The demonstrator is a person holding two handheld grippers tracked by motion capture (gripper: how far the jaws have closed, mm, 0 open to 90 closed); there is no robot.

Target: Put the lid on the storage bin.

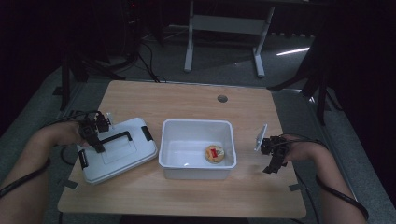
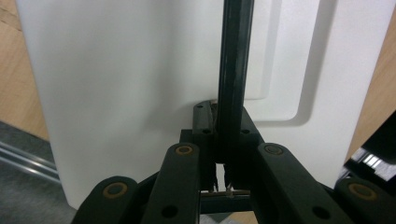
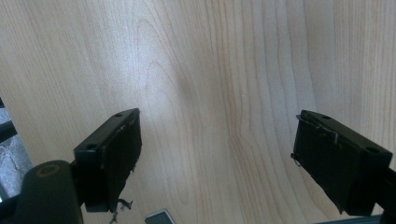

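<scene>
Left gripper (image 1: 99,148): lower left of the high view, jaws pinching the black handle (image 2: 232,70) of the lid (image 1: 119,149).
Lid: white, left of centre, tilted, beside the bin (image 1: 196,127).
Bin: white, open, centre of the tabletop (image 1: 187,98); a round item (image 1: 214,153) lies at its lower right inside.
Right gripper (image 3: 215,158): right of the bin, jaws spread over bare tabletop, holding nothing.

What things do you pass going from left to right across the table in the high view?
Left tool gripping the black handle → white lid → white tub → round tin inside the tub → right tool, open over bare table.
</scene>
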